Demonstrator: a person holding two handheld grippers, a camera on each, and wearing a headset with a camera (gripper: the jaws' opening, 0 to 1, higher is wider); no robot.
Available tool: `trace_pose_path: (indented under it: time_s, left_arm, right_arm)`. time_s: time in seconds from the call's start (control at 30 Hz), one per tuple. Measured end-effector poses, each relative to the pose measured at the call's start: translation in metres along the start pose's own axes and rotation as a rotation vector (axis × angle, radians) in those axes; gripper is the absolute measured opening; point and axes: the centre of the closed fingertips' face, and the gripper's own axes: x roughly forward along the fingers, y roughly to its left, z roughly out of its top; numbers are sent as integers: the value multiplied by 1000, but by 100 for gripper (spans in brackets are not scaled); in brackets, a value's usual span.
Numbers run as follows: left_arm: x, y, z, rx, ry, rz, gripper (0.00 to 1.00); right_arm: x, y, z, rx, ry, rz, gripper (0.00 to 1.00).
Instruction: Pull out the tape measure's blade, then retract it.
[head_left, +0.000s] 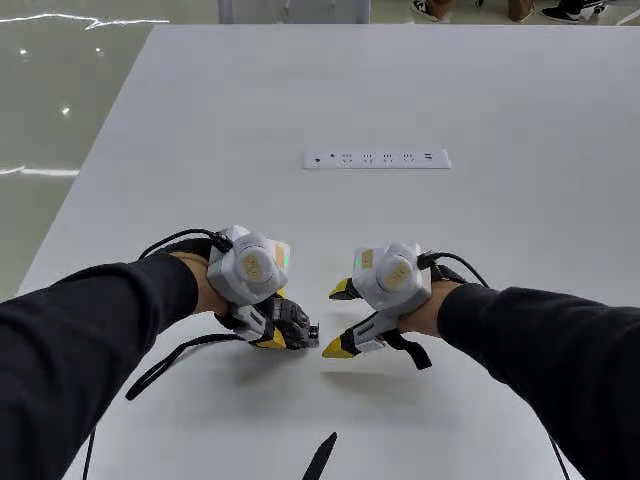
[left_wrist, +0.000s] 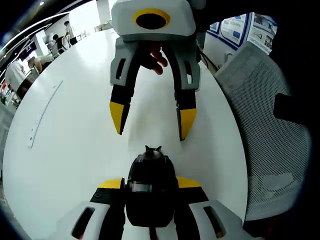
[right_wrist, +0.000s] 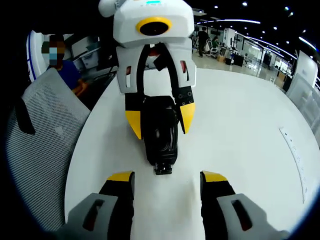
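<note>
Tape measure, a black plastic case (head_left: 292, 320), is at the near end of the white workbench (head_left: 400, 90), clamped in the left gripper (head_left: 277, 318). Its long axis and small blade hook (right_wrist: 162, 169) point at the right gripper (head_left: 337, 320), whose jaws stand wide just short of the hook.

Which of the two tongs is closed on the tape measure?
The left tongs: they grip the black tape measure, whereas the right tongs stand open and empty, facing it.
</note>
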Motion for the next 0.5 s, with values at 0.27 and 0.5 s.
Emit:
trace_pose_path:
  time_s: [0.27, 0.5]
  left_arm:
    - [1, 1, -2, -18, 10, 2, 34]
    - [2, 1, -2, -46, 2, -9, 34]
  right_arm:
    - [19, 9, -2, -18, 36, 39, 32]
    - [24, 3, -8, -63, 63, 15, 16]
